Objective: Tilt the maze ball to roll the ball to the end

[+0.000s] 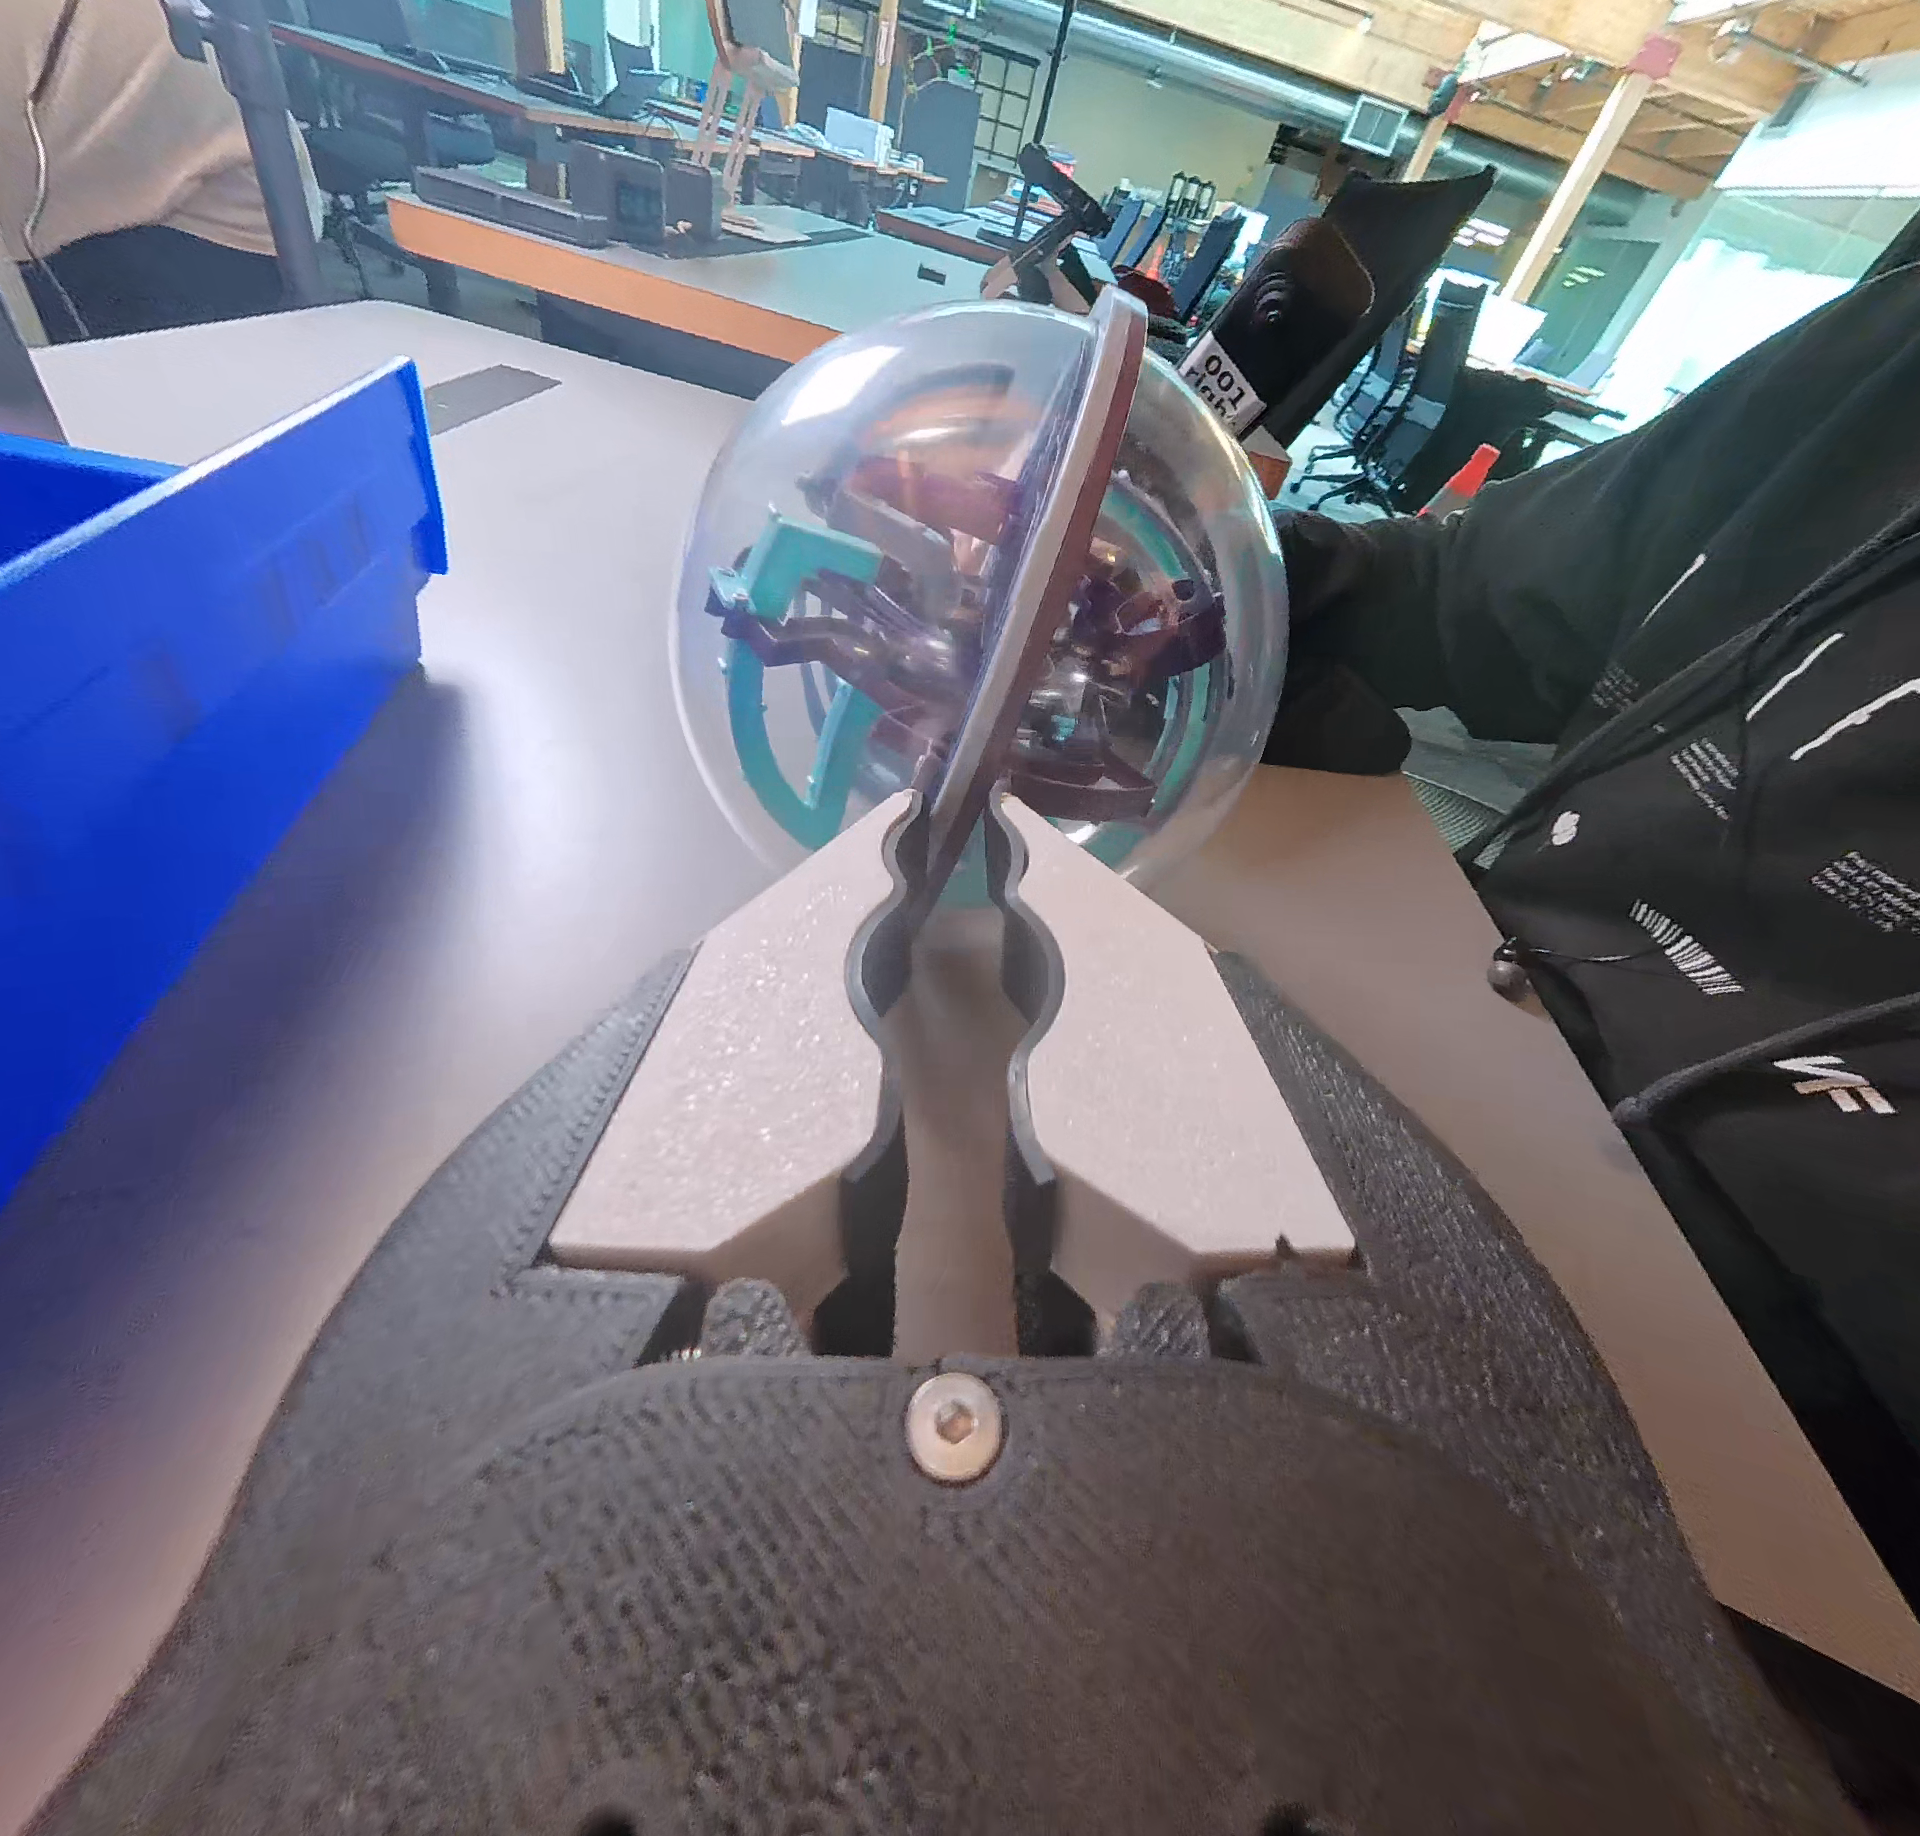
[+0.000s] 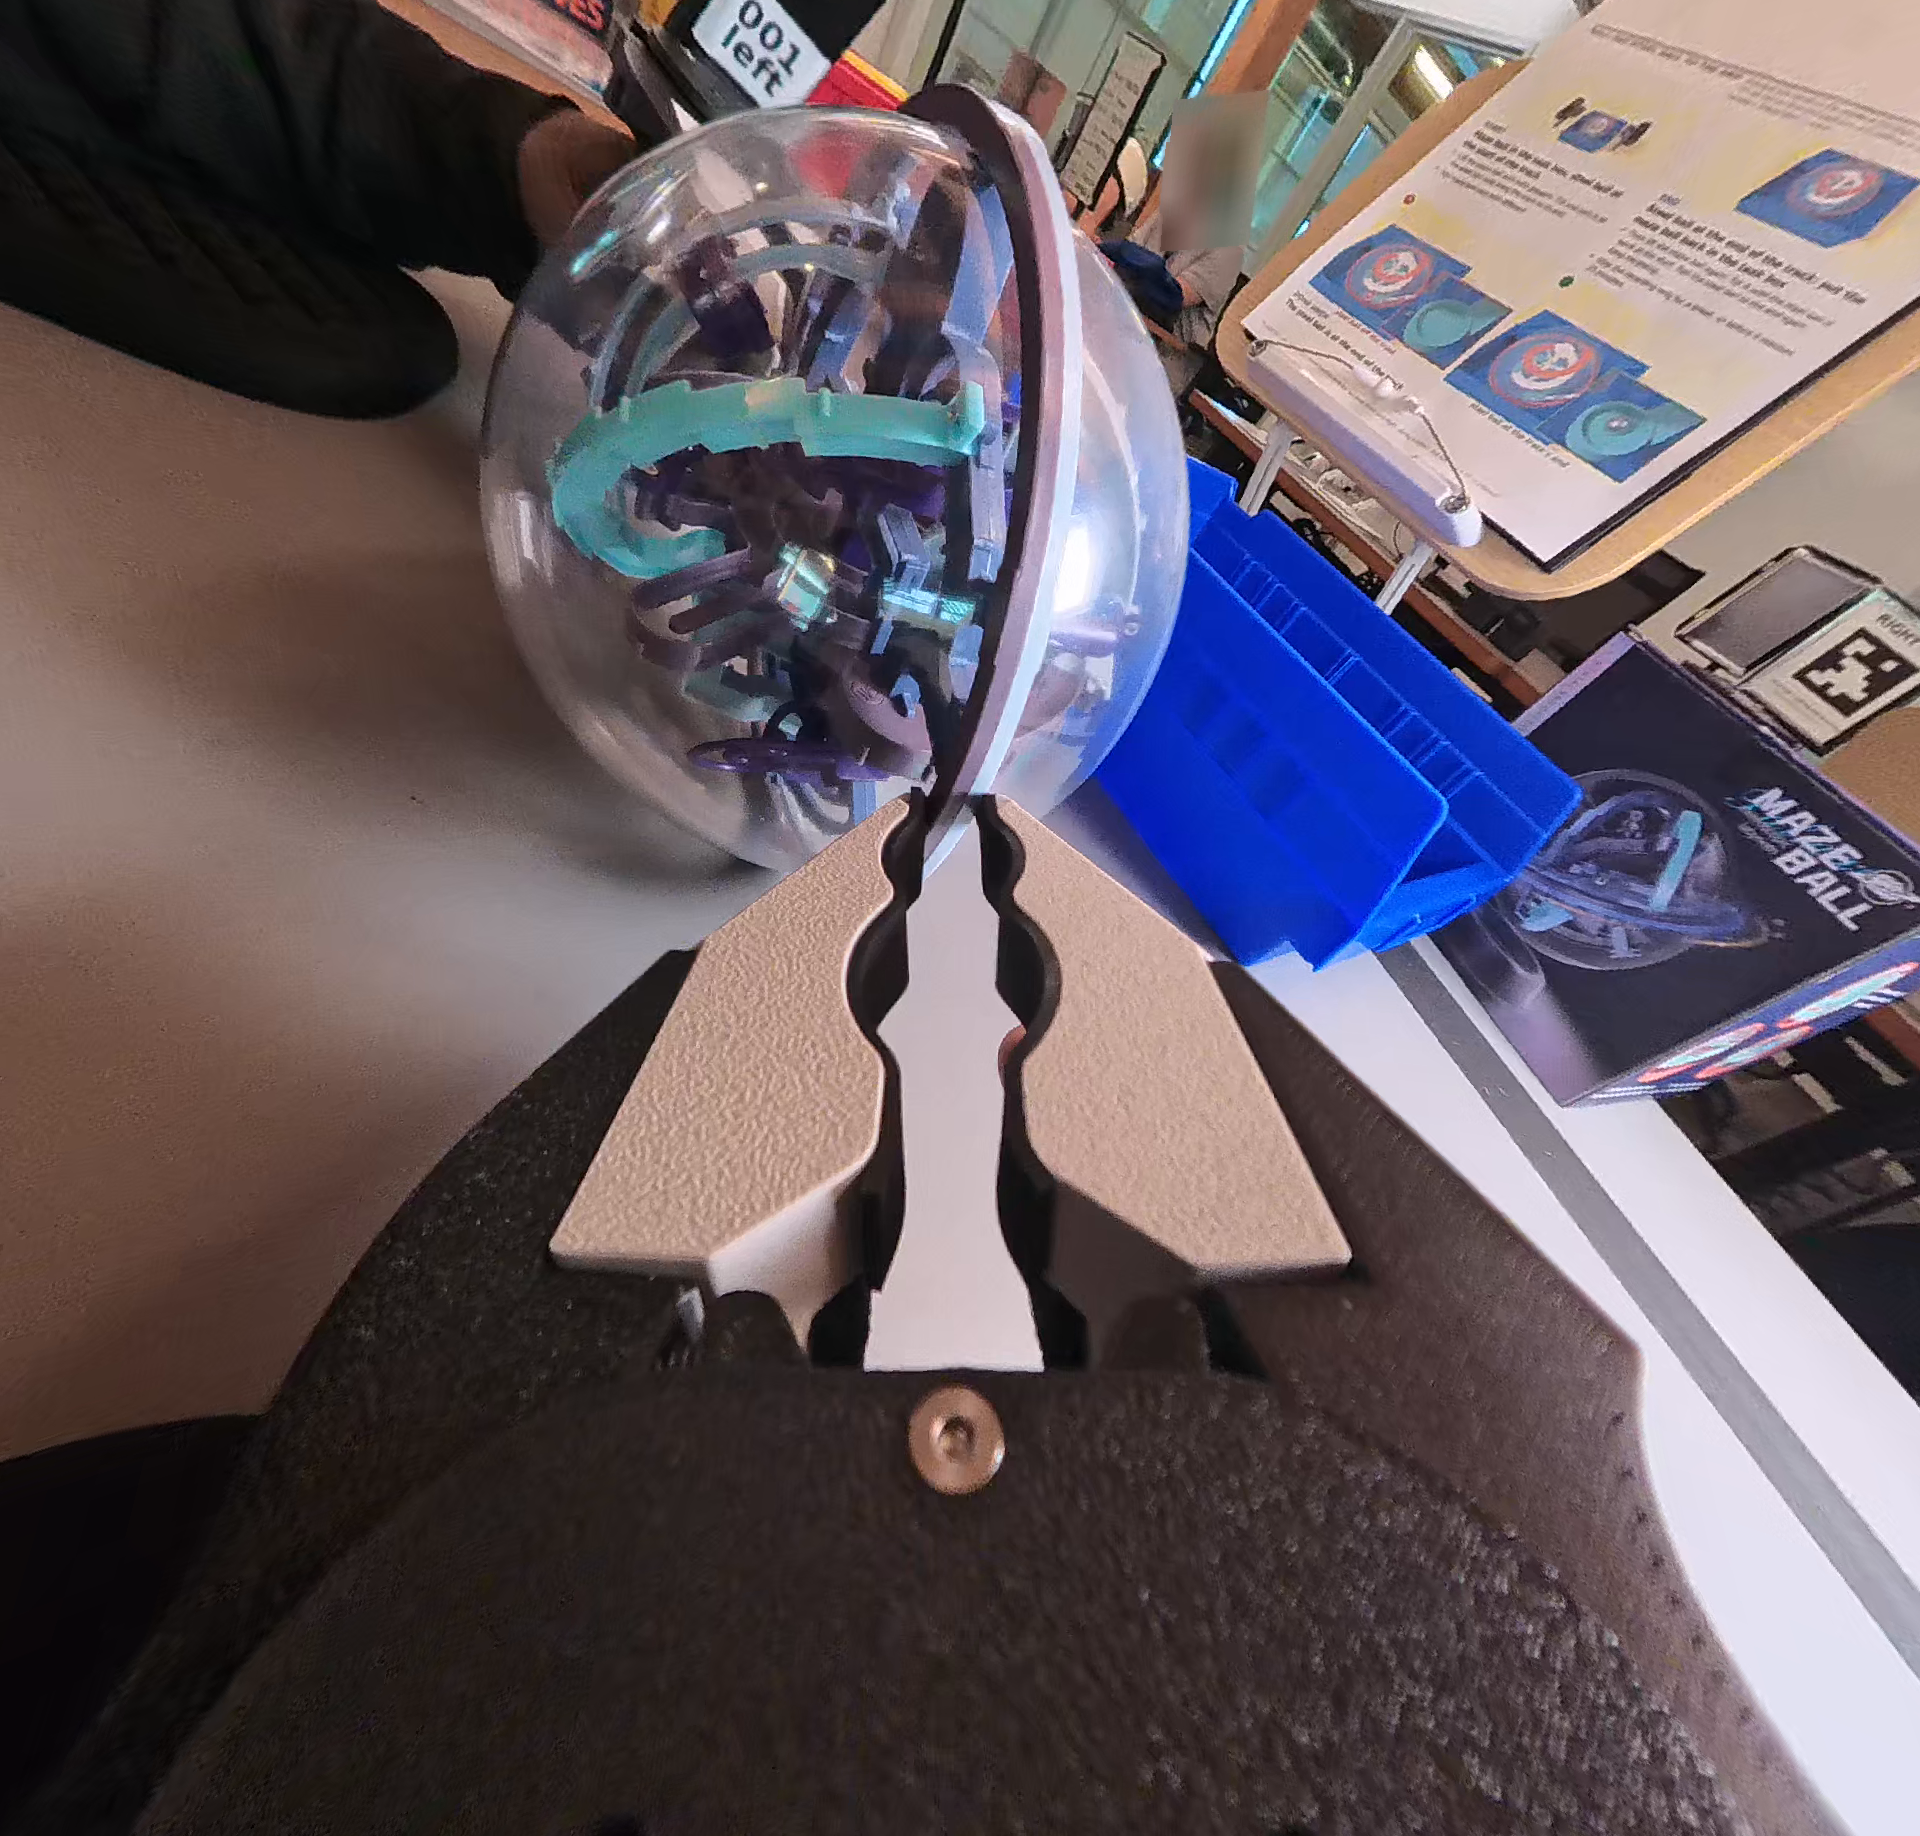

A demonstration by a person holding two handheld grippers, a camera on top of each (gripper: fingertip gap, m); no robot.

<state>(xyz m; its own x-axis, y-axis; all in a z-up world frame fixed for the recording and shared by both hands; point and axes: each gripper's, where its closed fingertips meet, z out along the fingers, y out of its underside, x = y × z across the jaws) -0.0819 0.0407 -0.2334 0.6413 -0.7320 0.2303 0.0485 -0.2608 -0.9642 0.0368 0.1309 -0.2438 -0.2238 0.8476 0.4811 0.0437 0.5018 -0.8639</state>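
The maze ball (image 1: 977,591) is a clear sphere with teal and purple tracks inside and a dark rim around its middle. It hangs tilted just above the grey table (image 1: 582,851). My left gripper (image 1: 956,812) is shut on the lower edge of the rim. My right gripper (image 2: 948,805) is shut on the rim of the same maze ball (image 2: 790,477) from the opposite side. The right gripper's body shows behind the ball in the left wrist view (image 1: 1288,332). I cannot make out the small ball inside.
A blue bin (image 1: 208,643) stands close to the left of the ball and also shows in the right wrist view (image 2: 1351,747). The maze ball's box (image 2: 1714,903) and an instruction sheet on a stand (image 2: 1610,228) are beyond it. A dark sleeve (image 1: 1662,643) reaches in.
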